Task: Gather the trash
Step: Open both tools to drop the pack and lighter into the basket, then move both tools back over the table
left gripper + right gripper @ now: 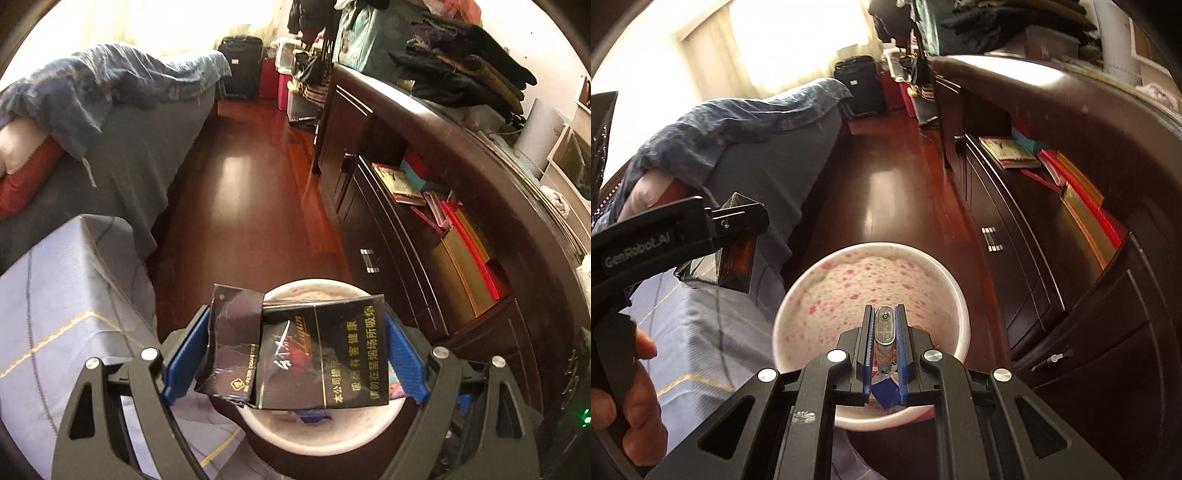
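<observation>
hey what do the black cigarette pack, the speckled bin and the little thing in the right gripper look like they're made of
Cigarette pack: glossy printed cardboard, torn and creased at its flap.
Bin: probably plastic; smooth rolled white rim, matte pink-speckled inside.
Thing in the right gripper: looks like a lighter, clear plastic body you can see through, small metal-looking nozzle on top; not certain.

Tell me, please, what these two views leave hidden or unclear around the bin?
- Bin bottom, left wrist view: covered by the cigarette pack.
- Bin bottom, right wrist view: blocked by the right gripper and its lighter.
- Pack, right wrist view: mostly behind the left gripper.
</observation>
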A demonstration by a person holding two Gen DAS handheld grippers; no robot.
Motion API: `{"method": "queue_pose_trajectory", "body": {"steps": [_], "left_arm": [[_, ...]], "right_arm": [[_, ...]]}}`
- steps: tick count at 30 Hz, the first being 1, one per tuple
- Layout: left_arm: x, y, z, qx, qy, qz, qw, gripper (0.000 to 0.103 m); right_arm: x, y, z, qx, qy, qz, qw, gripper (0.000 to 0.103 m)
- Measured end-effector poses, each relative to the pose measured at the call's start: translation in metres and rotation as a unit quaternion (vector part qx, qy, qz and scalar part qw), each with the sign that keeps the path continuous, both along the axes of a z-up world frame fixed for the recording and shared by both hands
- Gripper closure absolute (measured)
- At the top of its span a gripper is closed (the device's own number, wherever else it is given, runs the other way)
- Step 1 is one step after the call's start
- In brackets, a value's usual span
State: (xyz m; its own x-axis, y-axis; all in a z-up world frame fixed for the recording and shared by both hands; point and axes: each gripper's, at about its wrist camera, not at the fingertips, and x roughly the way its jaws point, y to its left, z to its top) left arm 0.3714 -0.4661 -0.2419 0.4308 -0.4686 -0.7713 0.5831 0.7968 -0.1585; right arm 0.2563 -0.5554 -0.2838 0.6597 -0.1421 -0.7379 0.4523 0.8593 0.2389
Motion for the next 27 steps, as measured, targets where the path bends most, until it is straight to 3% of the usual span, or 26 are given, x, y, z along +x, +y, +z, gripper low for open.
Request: {"method": "queue_pose_trajectory", "body": {"steps": [4, 5, 6, 8, 15, 23, 27], "left_arm": [[0.006, -0.010, -0.009, -0.006, 0.021, -0.011, 0.9997, 0.014], [0.008, -0.012, -0.010, -0.005, 0.026, -0.012, 0.9996, 0.013], [0.010, -0.013, -0.012, -0.005, 0.030, -0.011, 0.9995, 0.011], [0.012, -0.012, -0.011, -0.006, 0.032, -0.009, 0.9994, 0.004], [0.013, -0.003, 0.000, -0.003, 0.016, -0.001, 0.9999, 0.004], [0.003, 0.035, 0.020, 0.000, -0.011, 0.031, 0.9995, 0.004], [-0.006, 0.066, 0.032, 0.011, -0.030, 0.055, 0.9980, 0.004]], "right_arm": [[0.009, -0.006, -0.012, 0.005, 0.005, -0.014, 1.000, 0.089], [0.010, -0.007, -0.015, 0.005, 0.004, -0.016, 1.000, 0.085], [0.011, -0.009, -0.018, 0.004, 0.003, -0.020, 1.000, 0.073], [0.013, -0.009, -0.021, -0.001, 0.006, -0.027, 1.000, 0.061], [0.009, -0.003, -0.023, -0.009, 0.012, -0.033, 0.999, 0.055], [-0.007, 0.019, -0.007, -0.008, 0.023, -0.024, 0.999, 0.048], [-0.016, 0.043, 0.013, -0.015, 0.013, -0.002, 1.000, 0.038]]}}
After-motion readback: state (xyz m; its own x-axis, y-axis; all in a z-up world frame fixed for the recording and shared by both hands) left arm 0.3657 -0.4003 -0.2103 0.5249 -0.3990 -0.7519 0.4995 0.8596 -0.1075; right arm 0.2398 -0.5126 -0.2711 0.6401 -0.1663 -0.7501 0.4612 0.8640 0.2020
